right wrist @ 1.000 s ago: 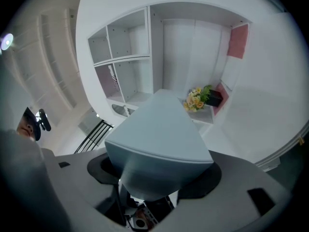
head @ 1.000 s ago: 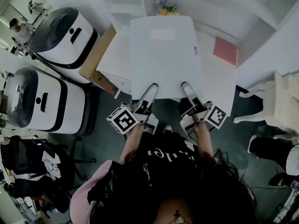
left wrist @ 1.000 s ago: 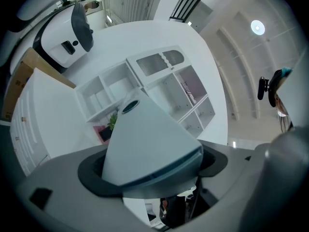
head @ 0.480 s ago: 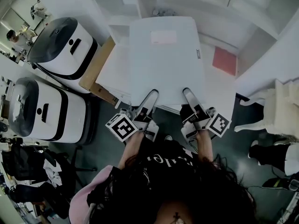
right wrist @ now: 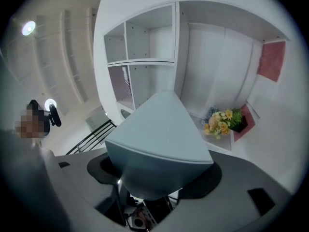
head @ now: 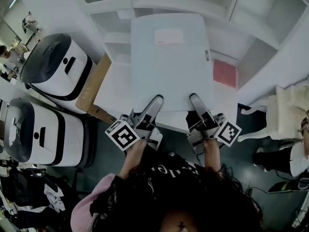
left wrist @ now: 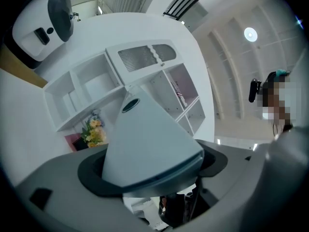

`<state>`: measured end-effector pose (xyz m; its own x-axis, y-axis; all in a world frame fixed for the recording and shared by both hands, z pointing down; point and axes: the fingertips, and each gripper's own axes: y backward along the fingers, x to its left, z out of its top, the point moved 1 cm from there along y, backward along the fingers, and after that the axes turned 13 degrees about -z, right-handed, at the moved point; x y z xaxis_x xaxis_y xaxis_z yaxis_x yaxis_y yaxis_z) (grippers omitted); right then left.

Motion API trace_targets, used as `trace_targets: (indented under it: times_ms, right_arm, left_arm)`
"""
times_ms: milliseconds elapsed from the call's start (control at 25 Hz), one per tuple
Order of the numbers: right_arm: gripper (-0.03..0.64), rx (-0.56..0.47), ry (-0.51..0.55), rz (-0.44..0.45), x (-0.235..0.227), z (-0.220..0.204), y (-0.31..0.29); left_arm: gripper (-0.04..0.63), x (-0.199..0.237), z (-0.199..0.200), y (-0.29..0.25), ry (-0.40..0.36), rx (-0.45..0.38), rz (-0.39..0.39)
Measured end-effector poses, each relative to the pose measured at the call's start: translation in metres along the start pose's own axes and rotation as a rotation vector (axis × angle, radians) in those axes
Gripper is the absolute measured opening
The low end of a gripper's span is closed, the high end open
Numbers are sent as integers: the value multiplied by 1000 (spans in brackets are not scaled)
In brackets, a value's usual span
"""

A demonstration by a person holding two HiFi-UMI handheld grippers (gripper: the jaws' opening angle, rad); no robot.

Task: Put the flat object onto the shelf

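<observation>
Left gripper (head: 157, 99): jaws clenched on the near short edge of the flat object (head: 171, 62), left of its middle. In the left gripper view the edge sits wedged between the two dark pads, one jaw over it and one under.

Right gripper (head: 194, 97): same hold, clamped on the same near edge, right of its middle. The two grippers are side by side and apart, and nothing else is in either one.

Flat object: a pale grey-blue rectangular board, held up in the air by me alone, about level. Its long axis runs straight away from me, the near short edge in my jaws and the far short edge pointing at the white shelf unit (head: 193, 4). It hangs above a white tabletop (head: 113, 83) in front of the shelf. Whether the far edge touches the shelf, I cannot tell.

Markings: a pale rectangular label (head: 169, 36) near the far end, its print too faint to read. A small dark tab (head: 206, 55) on the right long edge, also unreadable. Each gripper cube (head: 123, 134) carries black-and-white square markers and no words.

Around: a pink panel (head: 225, 73) to the board's right and yellow flowers (right wrist: 221, 121) in a lower shelf compartment.
</observation>
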<state>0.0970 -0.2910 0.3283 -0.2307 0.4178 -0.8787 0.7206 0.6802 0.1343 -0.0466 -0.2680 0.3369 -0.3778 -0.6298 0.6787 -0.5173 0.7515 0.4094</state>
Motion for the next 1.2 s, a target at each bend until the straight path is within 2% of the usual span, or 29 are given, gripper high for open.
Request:
trace_targets:
  times_ms: [240, 520, 760, 960, 1080, 1200]
  right_arm:
    - [311, -47, 63, 15, 15, 30, -31]
    - [311, -97, 83, -27, 17, 61, -68]
    - [311, -126, 62, -94, 8, 82, -98]
    - [313, -148, 41, -109, 7, 95, -118]
    - [313, -147, 46, -106, 7, 101, -130]
    - [313, -146, 24, -82, 6, 108, -142]
  left_arm:
    - [425, 8, 31, -38, -4, 10, -75]
    - [425, 28, 63, -83, 17, 29, -133]
    - [425, 47, 83, -116, 79, 47, -168]
    - [425, 58, 100, -138, 96, 68, -183]
    - [425, 63, 113, -148, 92, 36, -188]
    - [425, 66, 128, -159, 73, -66, -190]
